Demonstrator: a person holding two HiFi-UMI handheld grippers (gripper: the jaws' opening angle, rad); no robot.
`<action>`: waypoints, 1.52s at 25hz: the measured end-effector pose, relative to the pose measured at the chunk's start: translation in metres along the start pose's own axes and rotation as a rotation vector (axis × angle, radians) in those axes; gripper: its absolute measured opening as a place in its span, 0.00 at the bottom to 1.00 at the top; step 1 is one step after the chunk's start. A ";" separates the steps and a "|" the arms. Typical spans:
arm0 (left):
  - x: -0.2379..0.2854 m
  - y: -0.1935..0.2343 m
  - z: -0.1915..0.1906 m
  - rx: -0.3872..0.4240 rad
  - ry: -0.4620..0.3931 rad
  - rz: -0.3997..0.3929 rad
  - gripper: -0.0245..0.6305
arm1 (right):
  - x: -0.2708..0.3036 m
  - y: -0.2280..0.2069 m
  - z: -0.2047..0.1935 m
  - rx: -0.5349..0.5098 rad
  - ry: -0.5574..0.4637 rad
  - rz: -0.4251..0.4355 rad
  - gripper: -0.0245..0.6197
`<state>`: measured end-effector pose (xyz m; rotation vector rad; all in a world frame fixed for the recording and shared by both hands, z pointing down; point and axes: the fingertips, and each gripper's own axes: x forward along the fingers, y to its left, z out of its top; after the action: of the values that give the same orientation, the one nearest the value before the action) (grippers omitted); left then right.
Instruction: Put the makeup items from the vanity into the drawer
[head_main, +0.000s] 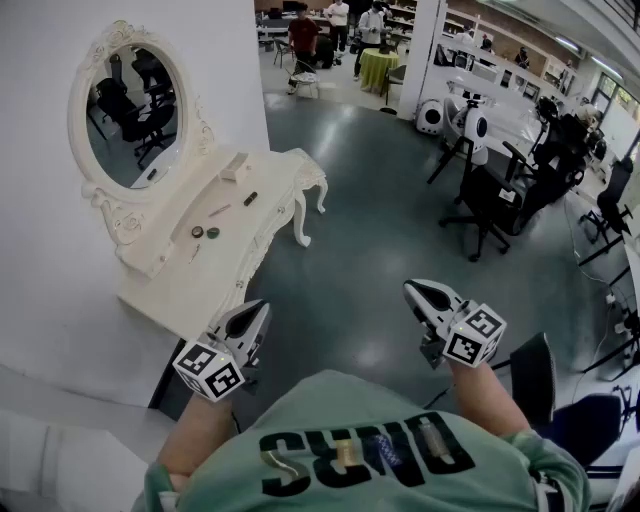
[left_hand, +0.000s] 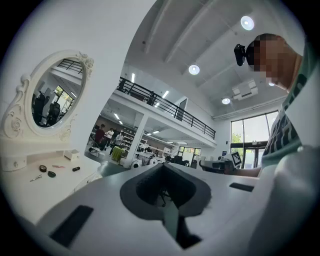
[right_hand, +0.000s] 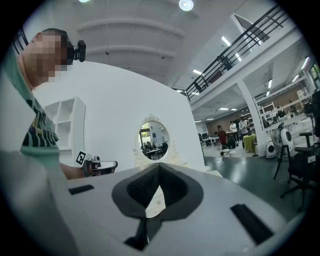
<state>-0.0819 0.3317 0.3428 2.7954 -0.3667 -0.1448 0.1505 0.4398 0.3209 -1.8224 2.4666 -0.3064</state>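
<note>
Large dark letters run across the chest of the green shirt (head_main: 370, 450), seen upside down in the head view (folds bend them too much to read surely); the left cube (head_main: 208, 370) and the right cube (head_main: 473, 336) carry only black-and-white square patterns.

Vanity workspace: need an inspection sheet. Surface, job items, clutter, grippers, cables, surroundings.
Surface: white vanity top, oval mirror behind it.
Job's things: dark round compact, green round compact, pink stick, black tube, small white box, all on the top; no open drawer seen.
Clutter: nothing seen.
Grippers: left gripper and right gripper both shut, empty, short of the items.
Cables: nothing seen on the vanity.
Surroundings: grey floor, office chairs, people far back.
</note>
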 end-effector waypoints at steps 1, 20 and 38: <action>0.000 0.000 -0.001 0.002 0.002 0.002 0.05 | 0.000 -0.001 -0.001 -0.001 0.000 -0.001 0.05; 0.030 -0.013 -0.008 0.012 0.027 -0.005 0.05 | -0.010 -0.021 0.003 0.003 -0.013 0.009 0.05; 0.107 -0.056 -0.041 -0.021 0.051 0.003 0.05 | -0.046 -0.086 0.000 0.019 0.024 0.072 0.05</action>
<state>0.0399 0.3668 0.3574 2.7716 -0.3556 -0.0761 0.2452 0.4589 0.3344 -1.7287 2.5289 -0.3486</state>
